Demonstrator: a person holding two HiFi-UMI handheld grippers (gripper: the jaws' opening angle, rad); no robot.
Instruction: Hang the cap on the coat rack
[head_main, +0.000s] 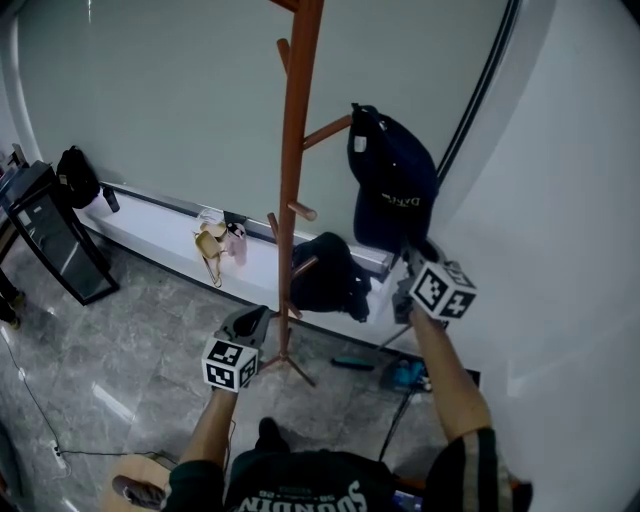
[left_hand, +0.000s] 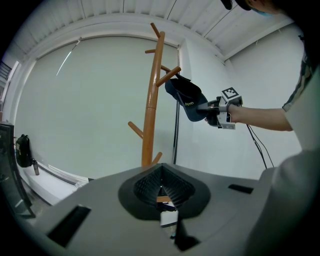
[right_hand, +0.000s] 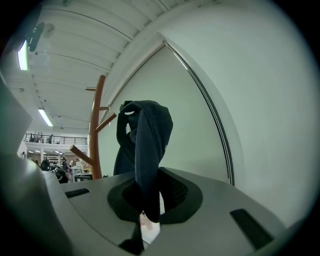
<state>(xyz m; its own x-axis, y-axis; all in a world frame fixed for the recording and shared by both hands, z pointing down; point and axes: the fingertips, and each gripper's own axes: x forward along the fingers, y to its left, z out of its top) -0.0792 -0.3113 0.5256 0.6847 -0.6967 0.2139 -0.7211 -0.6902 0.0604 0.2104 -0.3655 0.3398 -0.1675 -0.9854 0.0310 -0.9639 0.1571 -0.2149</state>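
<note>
The left claw (head_main: 250, 322) is held low, just left of the coat rack (head_main: 296, 150) and near its foot, with its jaws pressed together on nothing. It is best left there, clear of the pole, so that the rack is not knocked. On the rack's right side, an upper peg (head_main: 328, 131) slants upward, and the cap (head_main: 392, 185) is seen at that peg's tip, its upper edge touching or just over the end. How far it is seated cannot be told. The step in hand is judged to be the hooking itself. The cap's back opening should be slid further down the peg toward the pole, and the pinch should be let go only once the cloth is carried by the wood. The cap is dark navy and soft, with pale lettering stitched on its front. It hangs long and slack to the right of the rack, with its lower part gathered into a narrow fold. That fold is pinched by the right claw (head_main: 412, 258), which is held below the peg and further right of the rack.
</note>
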